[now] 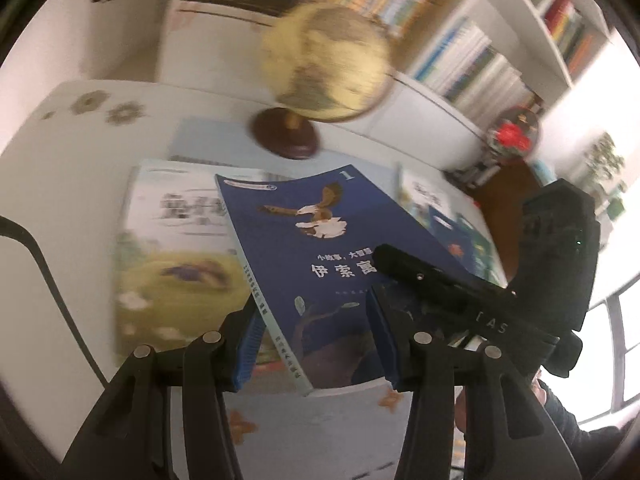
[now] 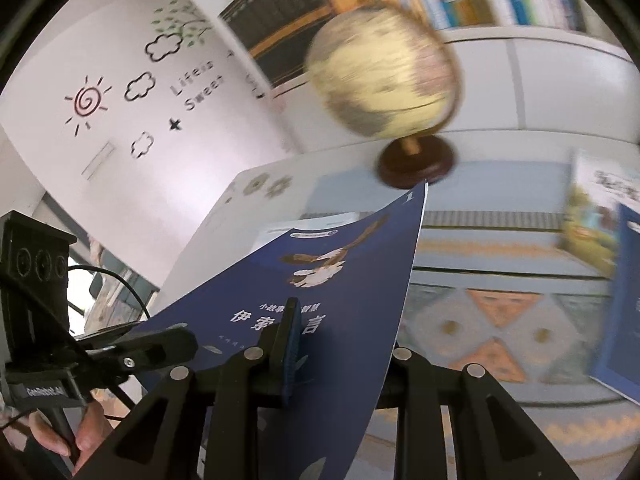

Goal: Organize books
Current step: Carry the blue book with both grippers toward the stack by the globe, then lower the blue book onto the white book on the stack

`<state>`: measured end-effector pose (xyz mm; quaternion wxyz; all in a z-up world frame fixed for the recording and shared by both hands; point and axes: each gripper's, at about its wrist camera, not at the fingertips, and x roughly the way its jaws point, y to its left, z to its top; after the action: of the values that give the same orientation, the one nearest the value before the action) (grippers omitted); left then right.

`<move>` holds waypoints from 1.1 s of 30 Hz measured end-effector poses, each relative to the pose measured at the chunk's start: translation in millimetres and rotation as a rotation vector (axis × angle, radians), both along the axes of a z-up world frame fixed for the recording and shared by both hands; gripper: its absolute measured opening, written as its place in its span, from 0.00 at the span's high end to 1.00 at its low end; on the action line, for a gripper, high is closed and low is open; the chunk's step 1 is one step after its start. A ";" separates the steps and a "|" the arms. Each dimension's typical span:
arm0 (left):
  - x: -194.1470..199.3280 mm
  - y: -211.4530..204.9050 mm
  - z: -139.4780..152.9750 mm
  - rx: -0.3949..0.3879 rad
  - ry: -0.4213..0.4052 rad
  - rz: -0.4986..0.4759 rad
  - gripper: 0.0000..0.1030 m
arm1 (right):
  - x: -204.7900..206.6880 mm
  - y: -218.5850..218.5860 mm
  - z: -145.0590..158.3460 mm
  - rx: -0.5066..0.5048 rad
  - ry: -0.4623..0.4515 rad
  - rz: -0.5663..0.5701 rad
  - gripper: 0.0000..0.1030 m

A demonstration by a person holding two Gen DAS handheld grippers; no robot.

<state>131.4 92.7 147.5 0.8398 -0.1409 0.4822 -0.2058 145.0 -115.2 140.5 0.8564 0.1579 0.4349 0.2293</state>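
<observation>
Nearest, 2 handheld grippers carry 1 dark blue book (image 1: 320, 248) above the patterned table mat (image 2: 492, 320). The right gripper (image 2: 332, 352) is nearly closed, pinching the cover edge. The left gripper (image 1: 312, 340) stands partly open across the spine end; whether its pads press, I cannot tell. The cover shows an eagle and a 1. Beyond lie other books (image 1: 172, 240), then a globe (image 1: 324, 64). Next, I judge, comes setting it squarely on a pile.

Blue book (image 1: 320, 248) cover: "1", "伊索寓". Wall (image 2: 132, 128) decal: "Life is Sweet". Left gripper (image 2: 44, 390) label: "GenRobot.AI", partly legible.
</observation>
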 end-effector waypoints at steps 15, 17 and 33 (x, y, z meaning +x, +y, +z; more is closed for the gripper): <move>10.5 38.9 -10.5 0.014 -0.018 0.047 0.56 | 34.6 58.2 -16.6 -0.006 0.027 0.059 0.75; 12.3 40.3 -12.4 0.014 -0.015 0.046 0.56 | 35.7 60.3 -17.2 -0.011 0.028 0.056 0.75; 21.3 48.0 -26.2 0.013 0.008 0.055 0.56 | 40.9 69.1 -26.4 -0.025 0.040 0.041 0.75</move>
<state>152.7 140.8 121.3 0.8441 -0.1495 0.4829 -0.1790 185.9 -46.1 114.1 0.8445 0.1427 0.4580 0.2380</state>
